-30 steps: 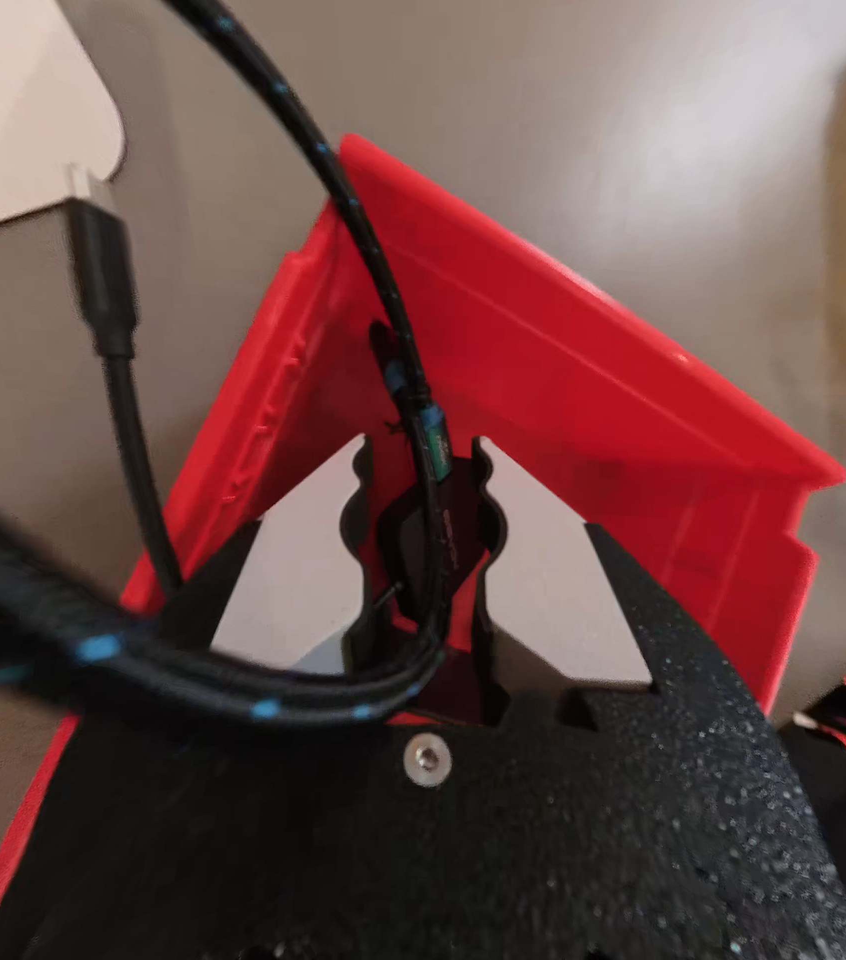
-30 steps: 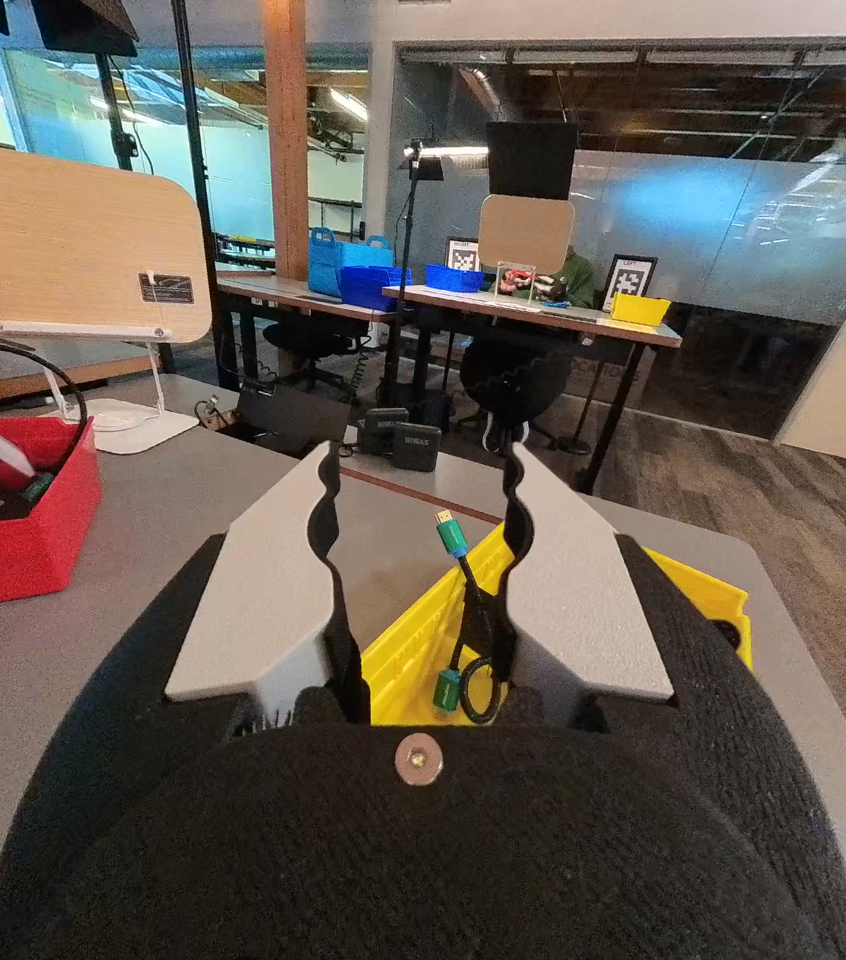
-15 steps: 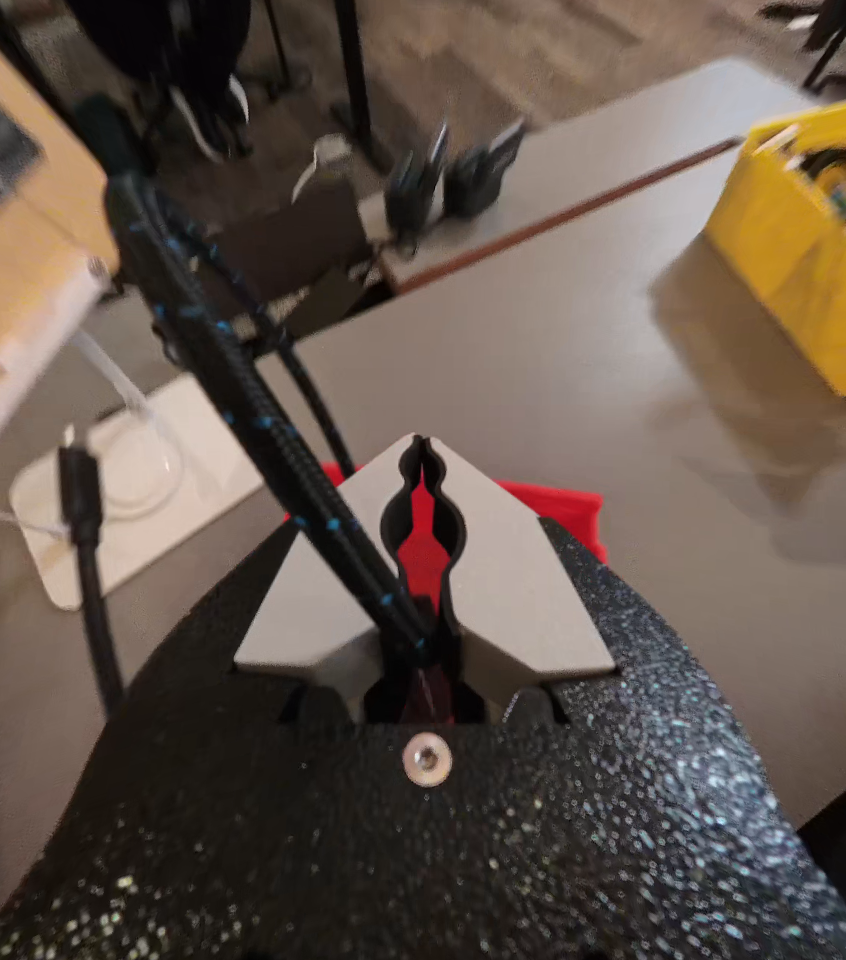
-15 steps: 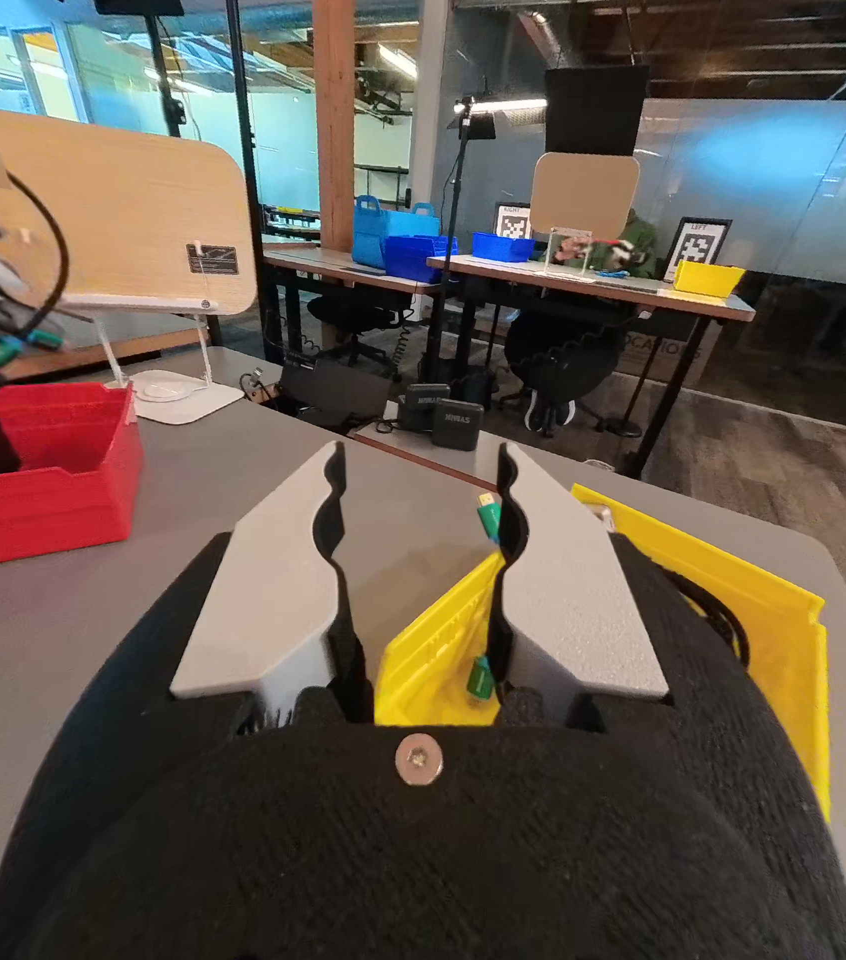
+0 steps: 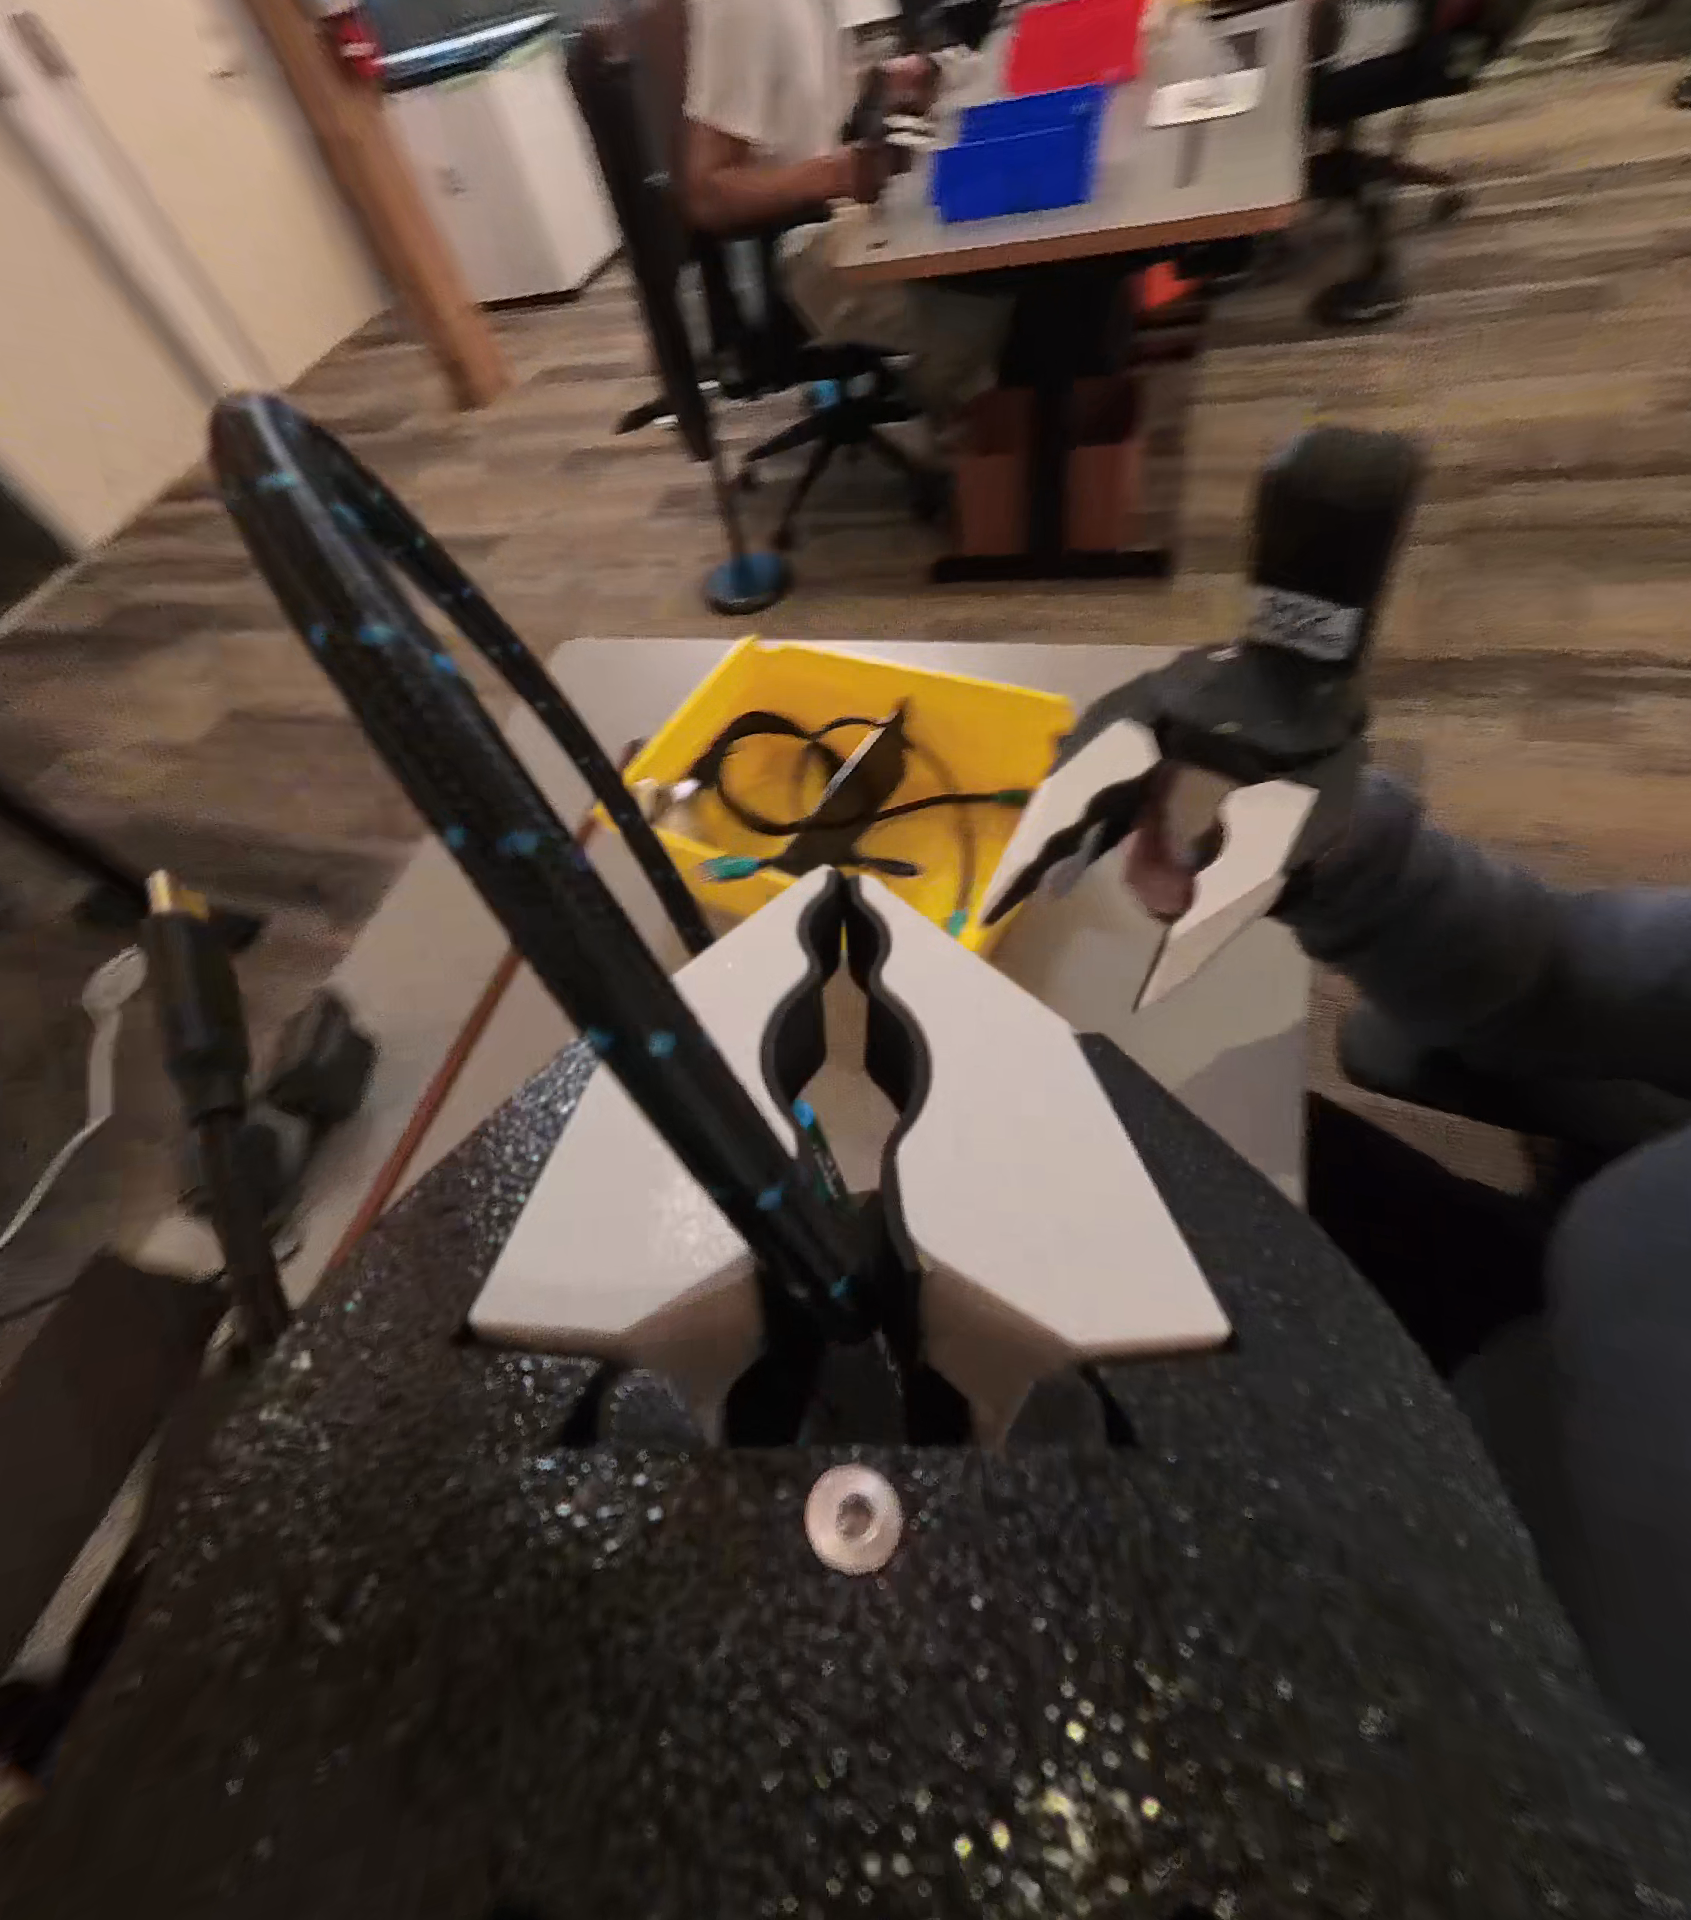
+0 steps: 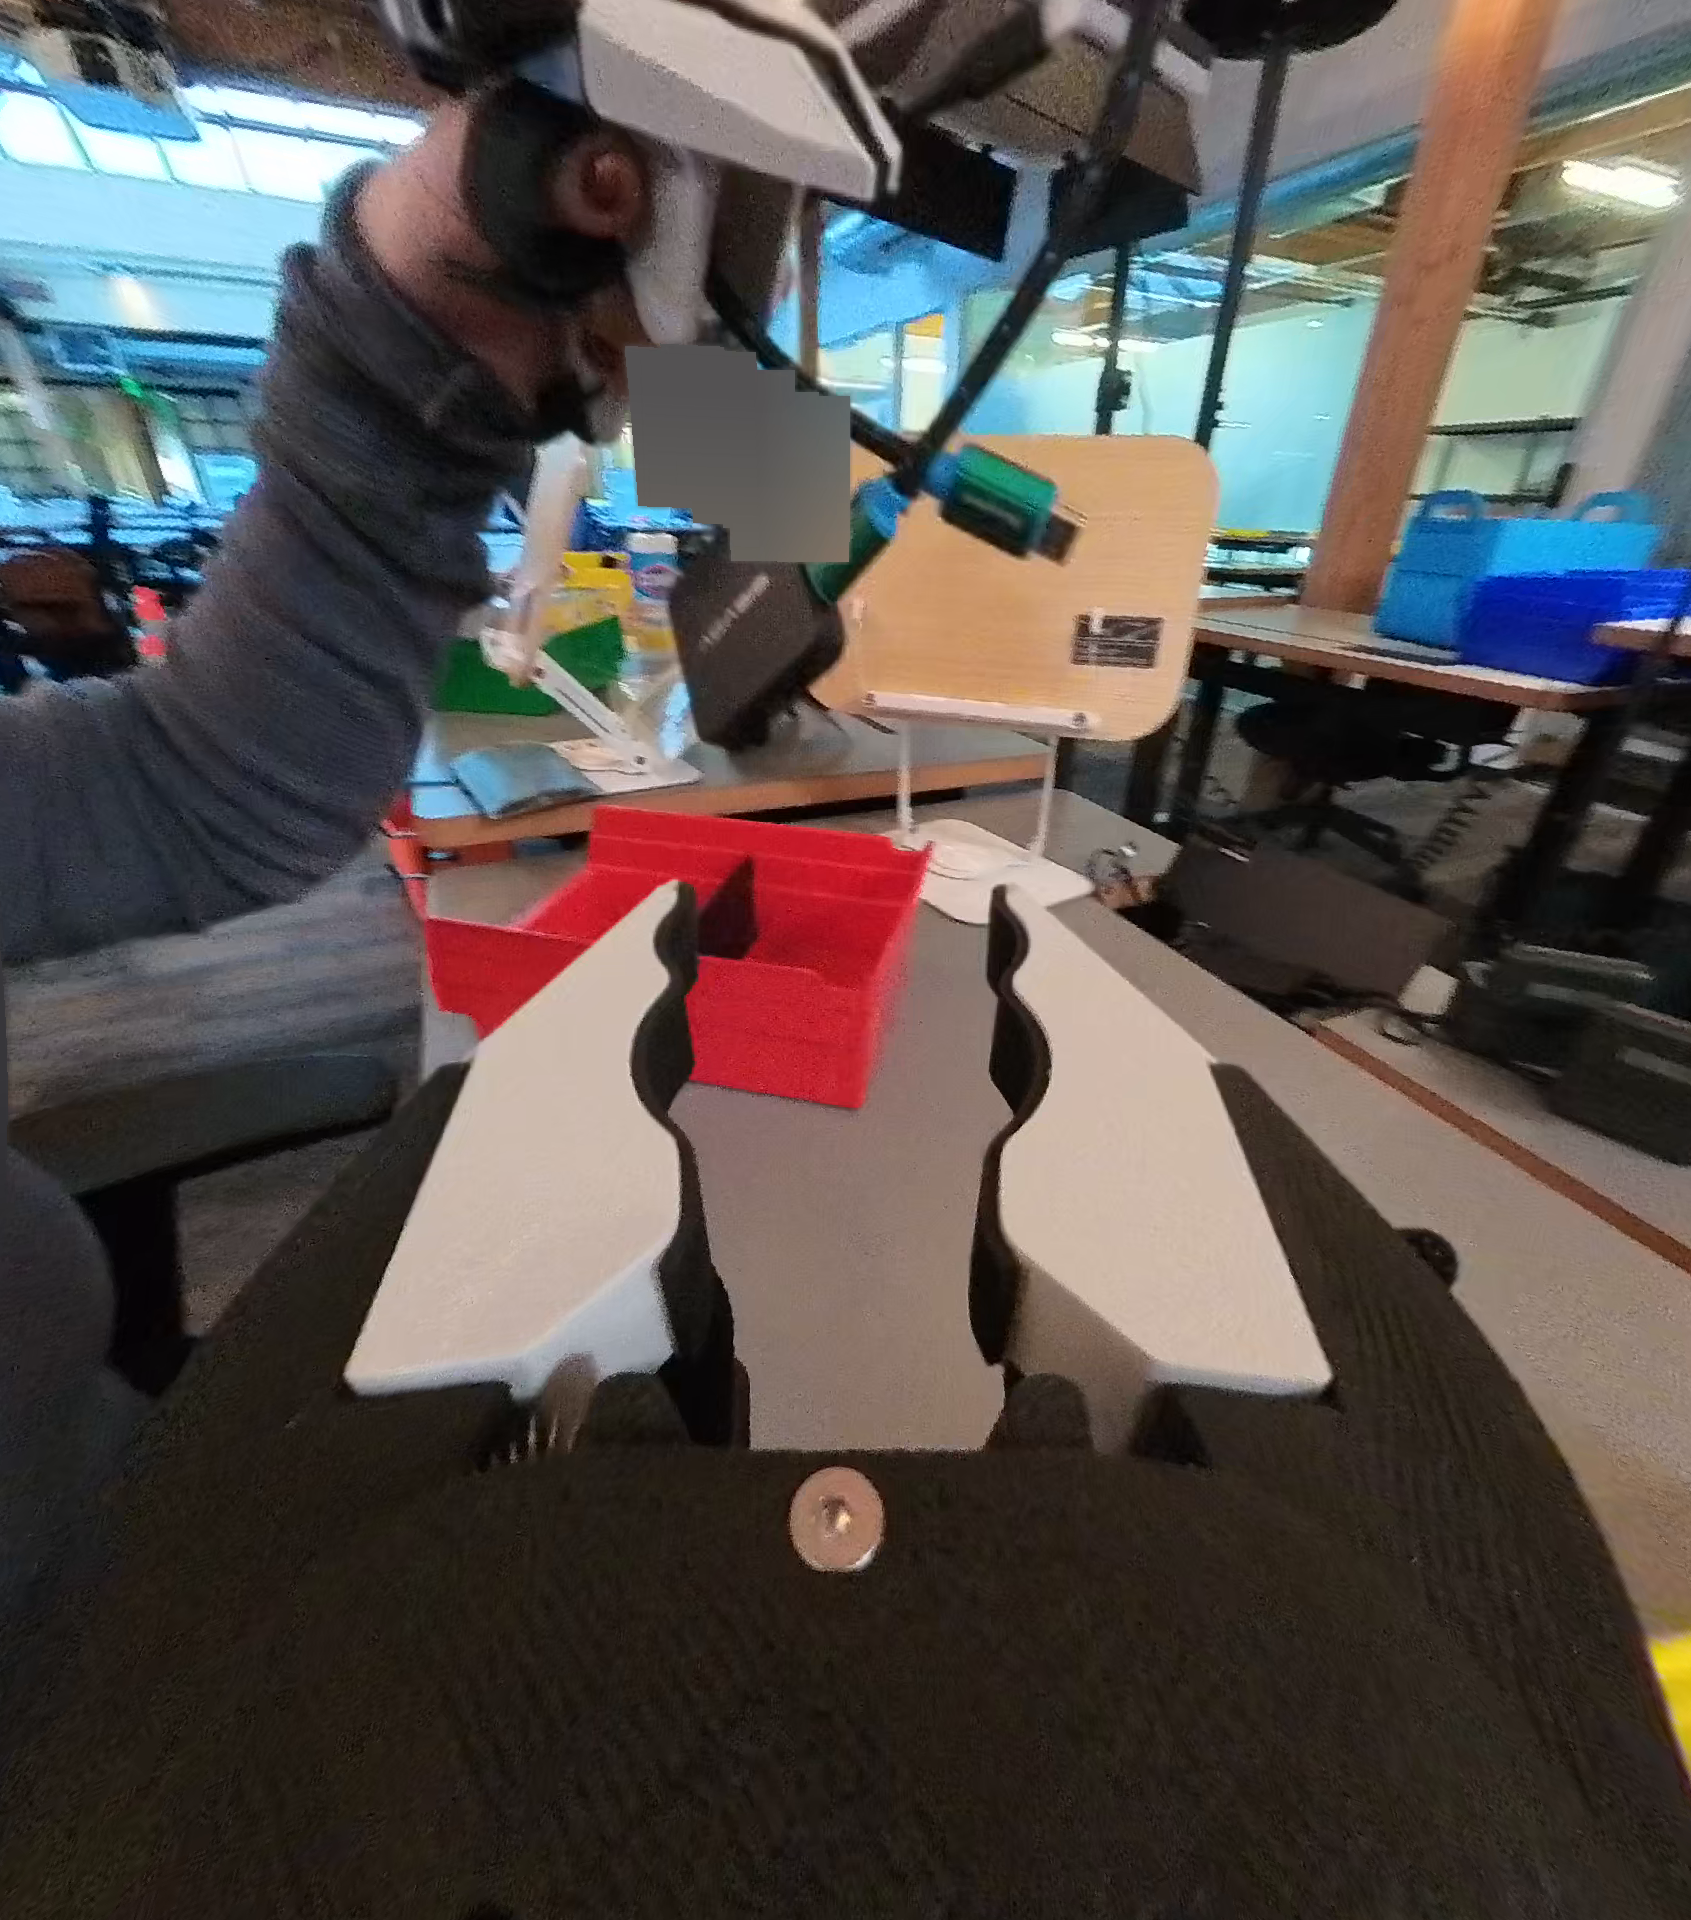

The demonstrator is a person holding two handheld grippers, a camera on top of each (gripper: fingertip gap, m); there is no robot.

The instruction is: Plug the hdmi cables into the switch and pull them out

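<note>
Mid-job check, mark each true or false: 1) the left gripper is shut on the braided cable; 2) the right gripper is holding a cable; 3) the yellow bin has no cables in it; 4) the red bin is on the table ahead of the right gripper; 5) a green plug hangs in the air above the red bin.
1) True: the left gripper is shut on the braided cable.
2) False: the right gripper is open with nothing between its fingers.
3) False: the yellow bin holds several black cables.
4) True: the red bin sits on the table beyond its fingertips.
5) True: the green plug hangs in the air above it.
</note>
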